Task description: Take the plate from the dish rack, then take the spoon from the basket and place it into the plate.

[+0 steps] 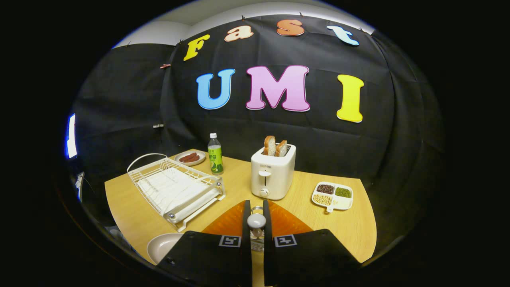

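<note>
Pale wood covers the desk (350,227), and the jaws (256,223) rise over it with their 2 black fingers (246,223) nearly together, clamped on the spoon (256,220). Its white rounded end stands up between them, and part of it shows lower down in the narrow gap. Under and just ahead of the jaws lies an orange basket (289,221), its ribbed surface spreading to both sides of the fingers.

The plate (161,246) sits flat on the desk, down to the left of the jaws and close beside the gripper body, partly hidden by it. It is a pale, shallow dish with nothing in it. Beyond it, ahead and to the left of the jaws, stands the white wire dish rack (175,187), holding no dishes.

Straight ahead, beyond the basket, is a white toaster (273,173) with 2 slices of bread (275,146) standing in its slots. Left of the toaster stands a bottle (215,154) with a green label, and farther back a small dish of sausages (190,158). Ahead and to the right of the jaws lies a white divided tray (333,195) with beans in separate compartments.
</note>
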{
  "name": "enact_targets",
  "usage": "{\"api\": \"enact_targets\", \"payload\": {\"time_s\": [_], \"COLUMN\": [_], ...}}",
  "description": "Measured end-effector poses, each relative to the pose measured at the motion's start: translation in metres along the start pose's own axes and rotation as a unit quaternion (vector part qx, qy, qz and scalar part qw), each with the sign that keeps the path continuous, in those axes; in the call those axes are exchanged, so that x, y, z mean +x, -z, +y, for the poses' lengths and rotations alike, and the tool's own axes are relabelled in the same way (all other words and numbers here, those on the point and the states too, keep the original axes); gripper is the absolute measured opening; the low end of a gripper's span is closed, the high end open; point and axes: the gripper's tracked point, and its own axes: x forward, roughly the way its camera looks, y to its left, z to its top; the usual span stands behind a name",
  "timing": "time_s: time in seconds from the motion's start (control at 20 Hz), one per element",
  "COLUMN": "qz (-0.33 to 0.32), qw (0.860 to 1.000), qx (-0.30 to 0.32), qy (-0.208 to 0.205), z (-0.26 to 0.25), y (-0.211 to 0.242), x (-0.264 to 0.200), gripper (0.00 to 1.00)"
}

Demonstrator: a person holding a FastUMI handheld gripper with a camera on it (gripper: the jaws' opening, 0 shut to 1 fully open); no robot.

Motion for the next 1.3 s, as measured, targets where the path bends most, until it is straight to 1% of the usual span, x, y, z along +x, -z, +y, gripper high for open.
{"api": "enact_targets", "payload": {"time_s": [0.1, 0.2, 0.4, 0.6, 0.75, 0.85, 1.05, 1.3], "qz": [-0.017, -0.025, -0.023, 0.002, 0.018, 0.031, 0.047, 0.068], "qw": [1.0, 0.999, 0.997, 0.992, 0.988, 0.986, 0.984, 0.985], "qx": [0.007, 0.022, 0.009, 0.016, 0.006, 0.0, -0.007, -0.006], "qy": [-0.013, -0.036, -0.079, -0.129, -0.156, -0.163, -0.169, -0.157], "z": [0.009, 0.026, 0.06, 0.105, 0.135, 0.148, 0.165, 0.162], "y": [-0.023, -0.039, -0.044, -0.012, 0.015, 0.035, 0.061, 0.085], "x": [-0.01, -0.022, -0.033, -0.041, -0.039, -0.033, -0.016, -0.003], "gripper": [0.15, 0.15, 0.16, 0.15, 0.15, 0.15, 0.15, 0.16]}}
